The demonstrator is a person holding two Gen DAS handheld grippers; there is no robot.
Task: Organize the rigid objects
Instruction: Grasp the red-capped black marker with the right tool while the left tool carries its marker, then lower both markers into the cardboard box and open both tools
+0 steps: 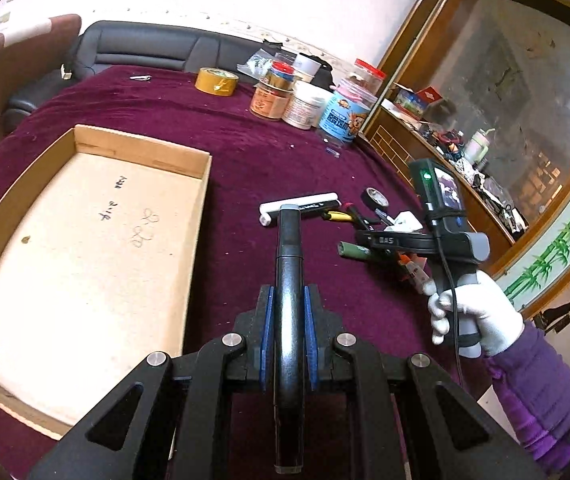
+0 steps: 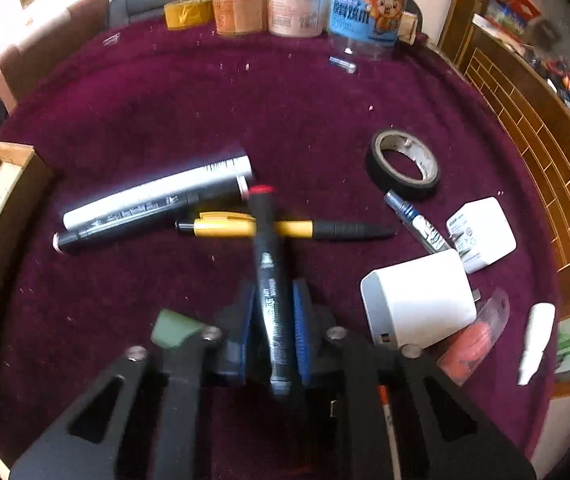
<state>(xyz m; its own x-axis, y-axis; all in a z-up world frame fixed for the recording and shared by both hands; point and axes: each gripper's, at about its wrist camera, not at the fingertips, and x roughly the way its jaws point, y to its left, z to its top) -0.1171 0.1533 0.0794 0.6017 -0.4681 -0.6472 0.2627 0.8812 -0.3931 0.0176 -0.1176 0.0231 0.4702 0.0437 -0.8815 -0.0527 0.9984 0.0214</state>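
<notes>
My left gripper (image 1: 289, 300) is shut on a long black marker (image 1: 289, 256), which sticks out forward over the maroon cloth, just right of the open cardboard box (image 1: 201, 184). The box holds nothing. My right gripper (image 2: 273, 308) is shut on a black marker with a red cap (image 2: 265, 248), held above a yellow pen (image 2: 229, 227). On the cloth nearby lie a silver marker (image 2: 157, 196), another black marker (image 2: 133, 225), a black tape roll (image 2: 405, 164), a blue pen (image 2: 413, 216) and two white chargers (image 2: 417, 304) (image 2: 483, 234).
A gloved hand (image 1: 473, 312) with a purple sleeve grips the right gripper's handle. Jars and a yellow tape roll (image 1: 217, 81) stand at the table's far edge. A white tube (image 2: 537, 336) and an orange item in a clear packet (image 2: 473, 344) lie at the right. A wooden cabinet (image 1: 405, 148) borders the table.
</notes>
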